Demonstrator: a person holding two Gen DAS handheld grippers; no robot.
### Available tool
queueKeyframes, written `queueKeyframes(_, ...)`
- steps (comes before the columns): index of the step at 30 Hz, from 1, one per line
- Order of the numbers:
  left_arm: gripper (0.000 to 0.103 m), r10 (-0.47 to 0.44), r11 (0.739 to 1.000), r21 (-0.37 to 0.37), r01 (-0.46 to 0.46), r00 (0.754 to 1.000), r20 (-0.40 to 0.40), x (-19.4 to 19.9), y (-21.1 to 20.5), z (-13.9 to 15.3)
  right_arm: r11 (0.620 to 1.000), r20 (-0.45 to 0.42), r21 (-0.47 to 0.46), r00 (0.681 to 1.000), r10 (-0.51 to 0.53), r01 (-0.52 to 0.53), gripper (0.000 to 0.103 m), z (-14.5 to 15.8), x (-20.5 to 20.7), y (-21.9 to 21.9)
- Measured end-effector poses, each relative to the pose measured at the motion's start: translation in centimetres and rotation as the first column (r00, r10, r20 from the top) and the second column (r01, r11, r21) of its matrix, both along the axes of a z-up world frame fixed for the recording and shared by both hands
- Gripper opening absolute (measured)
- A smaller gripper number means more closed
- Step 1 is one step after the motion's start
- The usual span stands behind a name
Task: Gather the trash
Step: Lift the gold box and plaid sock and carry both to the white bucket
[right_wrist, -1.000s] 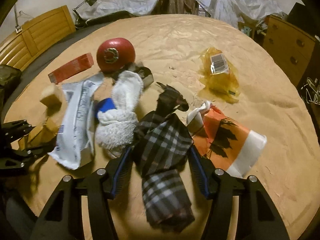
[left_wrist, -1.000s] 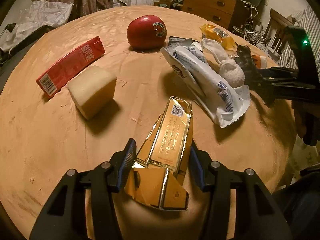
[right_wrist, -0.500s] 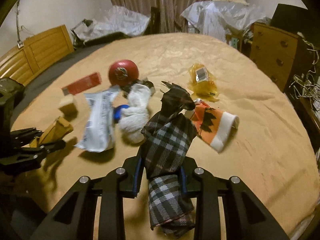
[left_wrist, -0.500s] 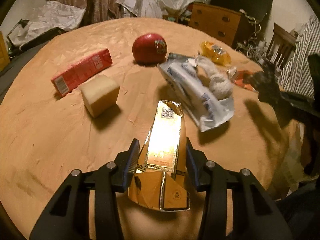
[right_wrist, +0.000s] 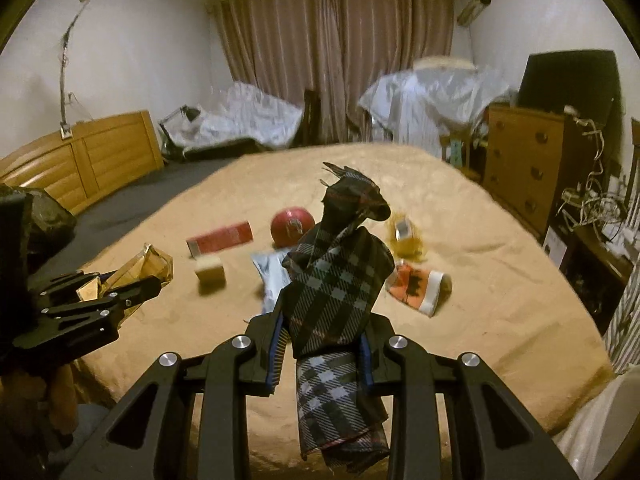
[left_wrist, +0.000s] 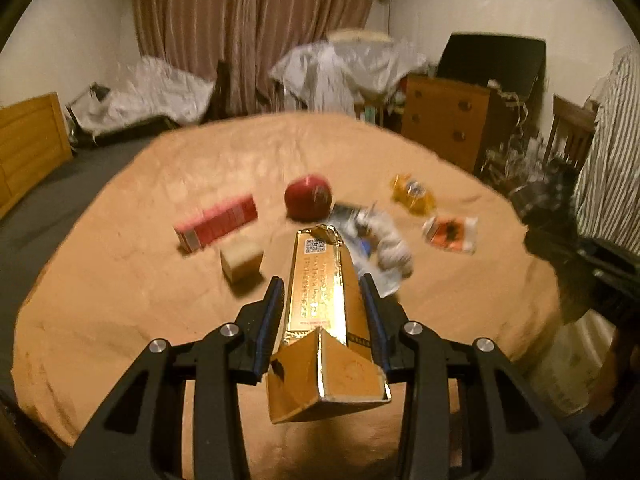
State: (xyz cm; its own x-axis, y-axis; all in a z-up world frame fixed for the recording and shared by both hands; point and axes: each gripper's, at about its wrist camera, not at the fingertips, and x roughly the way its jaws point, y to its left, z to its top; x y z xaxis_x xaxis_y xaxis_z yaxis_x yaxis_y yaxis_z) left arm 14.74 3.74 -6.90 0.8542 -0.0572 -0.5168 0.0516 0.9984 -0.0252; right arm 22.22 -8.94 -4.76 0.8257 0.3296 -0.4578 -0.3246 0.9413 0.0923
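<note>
My left gripper [left_wrist: 321, 284] holds a crushed gold carton [left_wrist: 320, 308] lifted above the tan table [left_wrist: 120, 300]; its jaws are closing, with the pads pressed on the carton's sides. The right wrist view shows that gripper [right_wrist: 132, 288] and carton [right_wrist: 154, 264] at the left. My right gripper [right_wrist: 326, 320] is shut on a dark plaid cloth [right_wrist: 336, 272], which hangs off the table. On the table lie a red box [left_wrist: 218, 226], a beige block [left_wrist: 242, 264], a red ball [left_wrist: 308, 197], a yellow wrapper [left_wrist: 412, 198], an orange-and-white wrapper [left_wrist: 450, 234] and a white sock [left_wrist: 386, 240] on a white bag.
A wooden dresser [left_wrist: 444, 124] stands behind the table at the right, with tangled cables [right_wrist: 592, 208] beside it. A wooden bench [right_wrist: 80, 160] lines the left wall. Furniture under white sheets [right_wrist: 420, 96] and curtains fill the back.
Both grippers rose and drew back from the table with their loads. The right jaws shut on the plaid cloth. The left jaws tightened on the gold carton.
</note>
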Motion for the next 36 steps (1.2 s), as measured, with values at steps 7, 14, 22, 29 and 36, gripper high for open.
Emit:
queueKeyframes(7,0.037,0.032,0.999,-0.001,-0.032,0.99,0.135,-3.9,-2.4,3.3,0.999,0.099,0.027,0.995,-0.026,0.024,0.031,2.9,-5.3,-0.2)
queueKeyframes(14,0.037,0.038,0.999,-0.002,-0.038,0.982,0.186,-5.7,-3.6,4.5,0.999,0.142,0.031,0.989,-0.04,0.036,0.031,4.5,-8.7,-0.8)
queueKeyframes(22,0.037,0.023,1.0,0.001,-0.024,0.98,0.2,-6.1,-4.2,5.1,0.999,0.154,0.029,0.987,-0.043,0.039,0.031,5.5,-10.7,-1.0)
queueKeyframes(29,0.037,-0.029,0.999,-0.01,0.032,0.98,0.199,-5.2,-6.0,5.8,0.998,0.15,0.023,0.987,-0.062,0.059,0.031,6.7,-11.3,-1.8)
queueKeyframes(36,0.037,-0.109,0.993,-0.015,0.114,0.974,0.199,-3.9,-9.6,6.1,0.99,0.148,0.01,0.979,-0.143,0.143,0.031,8.1,-12.5,-5.5)
